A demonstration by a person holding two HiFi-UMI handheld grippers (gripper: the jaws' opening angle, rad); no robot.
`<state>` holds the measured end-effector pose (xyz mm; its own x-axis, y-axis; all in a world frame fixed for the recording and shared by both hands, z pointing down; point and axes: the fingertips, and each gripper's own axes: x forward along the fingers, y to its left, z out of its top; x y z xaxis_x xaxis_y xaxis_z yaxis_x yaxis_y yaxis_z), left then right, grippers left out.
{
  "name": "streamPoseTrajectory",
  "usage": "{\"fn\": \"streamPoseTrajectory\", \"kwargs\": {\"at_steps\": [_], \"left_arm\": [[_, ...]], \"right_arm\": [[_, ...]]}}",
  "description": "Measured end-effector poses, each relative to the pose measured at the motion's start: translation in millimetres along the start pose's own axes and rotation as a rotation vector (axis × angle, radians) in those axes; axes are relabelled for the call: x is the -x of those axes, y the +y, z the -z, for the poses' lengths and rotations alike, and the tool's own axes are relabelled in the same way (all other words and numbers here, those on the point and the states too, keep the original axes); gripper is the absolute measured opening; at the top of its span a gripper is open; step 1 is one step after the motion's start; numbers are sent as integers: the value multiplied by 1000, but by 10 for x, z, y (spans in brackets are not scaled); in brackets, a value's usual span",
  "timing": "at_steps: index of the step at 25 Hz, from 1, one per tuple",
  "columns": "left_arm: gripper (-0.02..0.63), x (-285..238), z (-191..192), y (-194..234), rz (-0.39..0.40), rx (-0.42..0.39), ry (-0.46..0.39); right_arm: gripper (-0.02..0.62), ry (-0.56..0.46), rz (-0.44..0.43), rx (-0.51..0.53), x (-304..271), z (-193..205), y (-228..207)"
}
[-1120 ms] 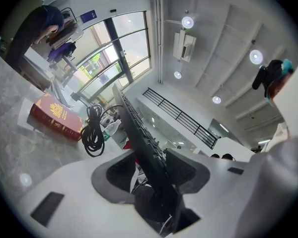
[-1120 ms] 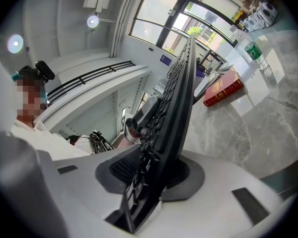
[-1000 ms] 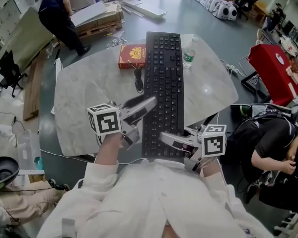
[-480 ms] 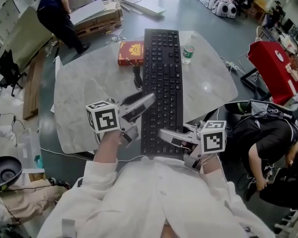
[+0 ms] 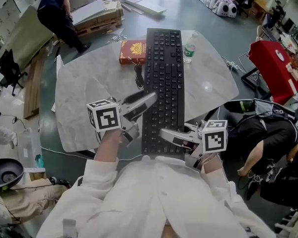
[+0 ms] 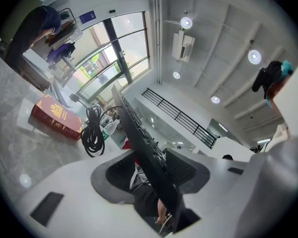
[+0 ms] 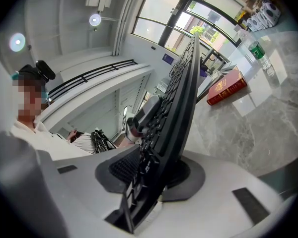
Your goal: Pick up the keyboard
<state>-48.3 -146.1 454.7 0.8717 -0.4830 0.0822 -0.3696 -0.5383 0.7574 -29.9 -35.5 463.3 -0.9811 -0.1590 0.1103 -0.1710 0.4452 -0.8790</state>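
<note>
Both jaw pairs sit partway closed, pads tight on the keyboard (image 5: 164, 78): our L gripper (image 5: 146, 108) pinches its near-left edge, R gripper (image 5: 166, 135) its near-right edge. Kbd runs lengthwise over the marble table (image 5: 89, 93), w/ red book (image 5: 132, 52) at far left.

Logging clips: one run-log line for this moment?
left gripper: shut on keyboard | right gripper: shut on keyboard | keyboard: near end clamped, over table

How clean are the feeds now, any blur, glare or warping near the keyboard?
Head view: sharp, evenly lit, keyboard clear, table slightly glossy. Left gripper view: heavy fisheye, bright ceiling lamps, keyboard dark, edge-on. Right gripper view: same warp, keyboard sharp, windows bright.
</note>
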Motion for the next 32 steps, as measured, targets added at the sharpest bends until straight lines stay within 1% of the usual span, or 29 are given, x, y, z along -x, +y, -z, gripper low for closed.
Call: {"fn": "streamPoseTrajectory", "kwargs": {"at_steps": [32], "left_arm": [[193, 8, -7, -32, -10, 26, -10]], "right_arm": [[130, 26, -1, -2, 14, -17, 60]]}}
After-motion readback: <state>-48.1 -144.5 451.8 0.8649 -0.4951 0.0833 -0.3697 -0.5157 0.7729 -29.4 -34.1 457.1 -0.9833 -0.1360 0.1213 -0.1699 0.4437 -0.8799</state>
